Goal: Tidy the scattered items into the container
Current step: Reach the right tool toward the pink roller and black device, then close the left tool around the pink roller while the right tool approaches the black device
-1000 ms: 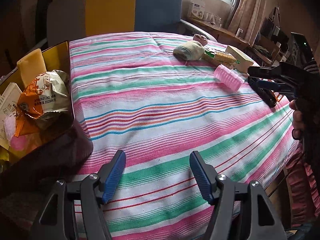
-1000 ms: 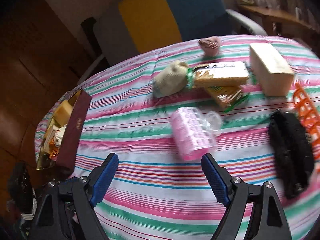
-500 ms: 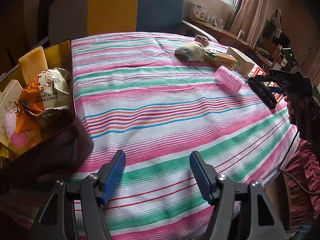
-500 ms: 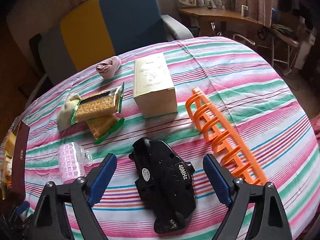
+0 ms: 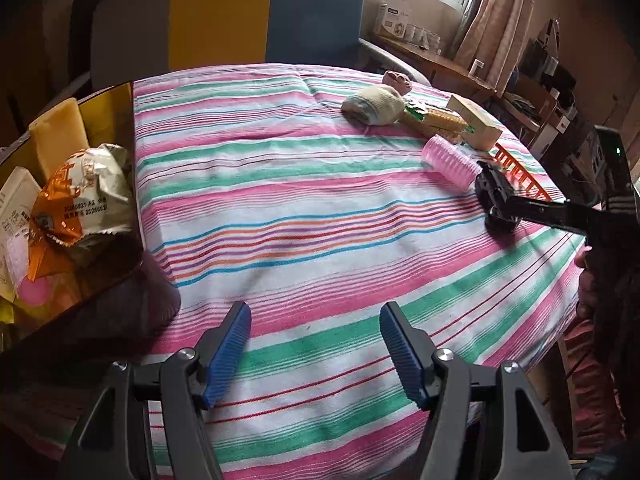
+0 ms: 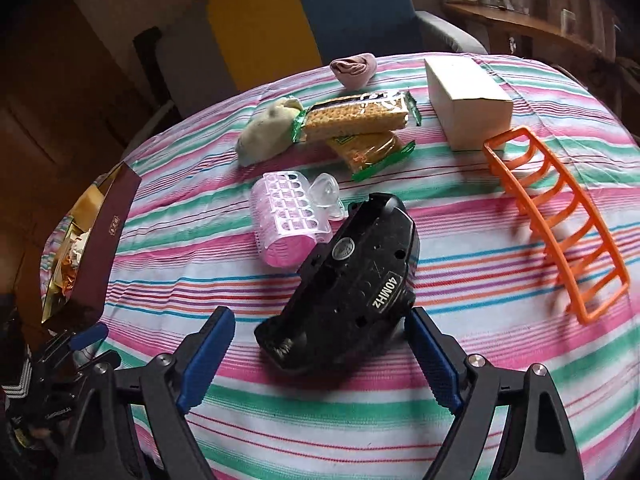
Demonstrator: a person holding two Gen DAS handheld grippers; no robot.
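Observation:
A black plastic device (image 6: 352, 280) marked 40MHz lies on the striped tablecloth (image 6: 400, 412). My right gripper (image 6: 320, 344) is open, its blue fingers on either side of the device's near end; it also shows at the device (image 5: 494, 196) in the left wrist view. Behind lie a pink hair roller (image 6: 286, 216), two cracker packets (image 6: 356, 116), a cream sock (image 6: 268, 132), a pink sock (image 6: 354, 68), a white box (image 6: 468, 100) and an orange rack (image 6: 560, 216). The gold-lined container (image 5: 108, 108) at the left holds a snack packet (image 5: 80, 200). My left gripper (image 5: 314, 340) hangs open and holds nothing beside it.
A yellow and blue chair (image 5: 264, 12) stands behind the table. A wooden shelf (image 5: 436, 60) with small boxes runs under the window at the back right. The table edge drops away at the right, where a hand (image 5: 588, 280) holds the right gripper.
My right gripper swung from the pink roller toward the black device and has closed in until its fingers straddle it. My left gripper has stayed open by the container.

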